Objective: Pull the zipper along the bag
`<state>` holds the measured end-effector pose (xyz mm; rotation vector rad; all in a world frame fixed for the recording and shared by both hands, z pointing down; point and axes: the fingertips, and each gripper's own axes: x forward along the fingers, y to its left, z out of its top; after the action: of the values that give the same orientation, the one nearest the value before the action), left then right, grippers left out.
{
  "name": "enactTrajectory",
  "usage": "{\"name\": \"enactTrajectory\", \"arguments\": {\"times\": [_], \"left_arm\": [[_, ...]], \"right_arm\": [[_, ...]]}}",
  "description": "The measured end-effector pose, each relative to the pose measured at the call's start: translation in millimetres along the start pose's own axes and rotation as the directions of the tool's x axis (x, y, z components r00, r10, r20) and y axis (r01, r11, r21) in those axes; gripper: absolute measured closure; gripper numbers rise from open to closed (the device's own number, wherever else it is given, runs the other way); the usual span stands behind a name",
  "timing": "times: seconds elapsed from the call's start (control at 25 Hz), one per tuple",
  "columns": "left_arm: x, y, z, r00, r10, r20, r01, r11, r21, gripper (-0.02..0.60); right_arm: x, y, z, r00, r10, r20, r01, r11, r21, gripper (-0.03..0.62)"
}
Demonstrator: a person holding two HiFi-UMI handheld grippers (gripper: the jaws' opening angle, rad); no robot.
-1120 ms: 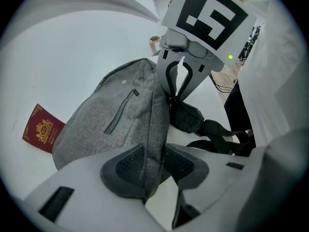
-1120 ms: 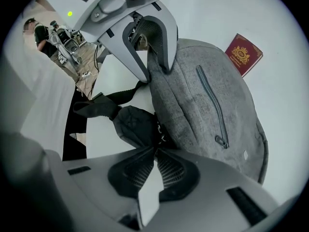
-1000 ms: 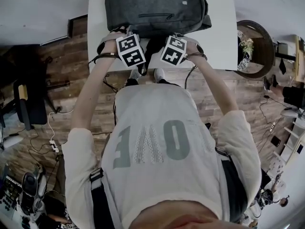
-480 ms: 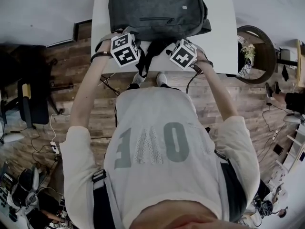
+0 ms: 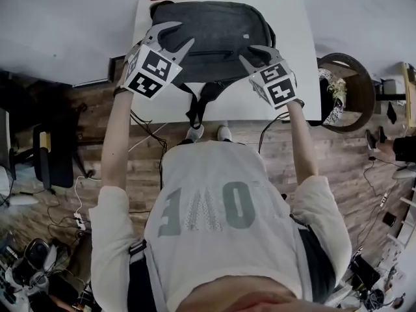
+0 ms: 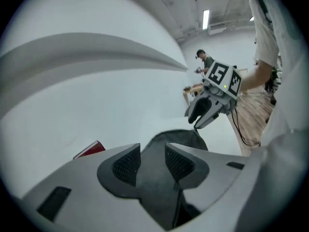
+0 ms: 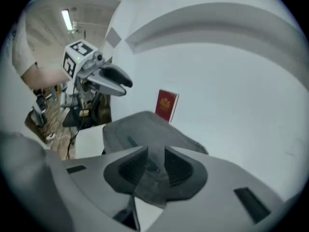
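Backpack (image 5: 214, 31) lies flat on the surface (image 5: 292, 90), can't tell how far its zipper's run. Left fingers (image 6: 126, 164) hover part-open, right fingers (image 7: 178, 168) have just been closing, both empty above it.

The head view looks steeply down from overhead onto the tabletop (image 5: 296, 18), while each gripper view sits low, facing along its own jaws across the grey bag (image 5: 214, 34) all three share.
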<state>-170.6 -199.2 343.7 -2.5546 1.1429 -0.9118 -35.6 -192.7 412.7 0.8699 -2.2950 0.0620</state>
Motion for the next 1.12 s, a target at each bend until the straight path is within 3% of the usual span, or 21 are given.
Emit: {"name": "enactTrajectory", "arguments": {"times": [0.08,0.16,0.32,0.4,0.52,0.68,0.84,1.12], "left_arm": [[-11,11,31,0.989,0.074,0.13,-0.065,0.996,-0.065,0.439],[-22,17,54,0.959,0.146,0.244,-0.11,0.982,-0.155,0.439],[-36,18,79,0.894,0.25,0.373,-0.133,0.941,-0.312,0.444],[-47,19,84,0.855,0.331,0.399,-0.165,0.903,-0.397,0.479],[-57,19,80,0.803,0.446,0.395,-0.212,0.834,-0.51,0.532],[-55,0,68,0.786,0.493,0.374,-0.245,0.803,-0.544,0.543],[-56,-23,52,0.776,0.517,0.362,-0.222,0.76,-0.61,0.552],[-57,-34,40,0.78,0.526,0.339,-0.251,0.759,-0.601,0.555]], "right_arm": [[-16,-19,34,0.988,-0.078,0.137,0.065,0.993,0.095,0.501],[-33,-29,60,0.957,-0.135,0.258,0.08,0.974,0.212,0.523],[-61,-29,89,0.875,-0.174,0.452,-0.03,0.912,0.41,0.537],[-72,-27,94,0.825,-0.21,0.525,-0.072,0.882,0.466,0.547],[-85,-25,96,0.775,-0.285,0.564,-0.017,0.883,0.469,0.556],[-91,-12,93,0.763,-0.321,0.56,0.089,0.911,0.402,0.56],[-93,-6,77,0.763,-0.367,0.531,0.155,0.903,0.401,0.565],[-89,4,53,0.792,-0.372,0.484,0.155,0.89,0.43,0.566]]}}
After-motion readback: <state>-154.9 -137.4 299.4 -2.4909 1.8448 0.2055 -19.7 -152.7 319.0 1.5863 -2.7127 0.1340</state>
